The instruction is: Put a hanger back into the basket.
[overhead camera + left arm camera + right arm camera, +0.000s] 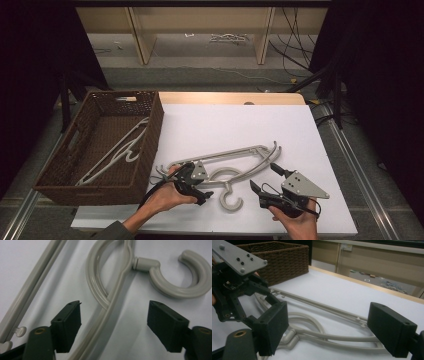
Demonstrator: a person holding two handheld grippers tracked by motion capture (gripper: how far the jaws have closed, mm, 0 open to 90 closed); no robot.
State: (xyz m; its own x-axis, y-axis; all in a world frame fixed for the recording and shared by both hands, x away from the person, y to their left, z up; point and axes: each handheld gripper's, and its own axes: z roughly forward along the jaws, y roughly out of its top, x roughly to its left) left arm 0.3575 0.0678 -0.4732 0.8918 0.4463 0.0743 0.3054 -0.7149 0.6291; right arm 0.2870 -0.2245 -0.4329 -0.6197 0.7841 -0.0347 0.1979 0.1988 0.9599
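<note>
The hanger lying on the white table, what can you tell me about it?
The hanger is pale grey, plastic by its look, and lies flat on the white table right of the basket. It has a long straight bar with small pegs, curved arms, a looped neck and a round hook pointing toward the person. The left gripper straddles one arm, its fingers apart, not pressing.

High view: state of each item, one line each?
Hanger: flat on the table, hook toward the person, not gripped.
Left tongs: open, straddling the hanger's arm by the hook.
Right tongs: open, nothing between them.
Basket: upright at the table's left edge.
Basket hanger: lying inside the basket.
</note>
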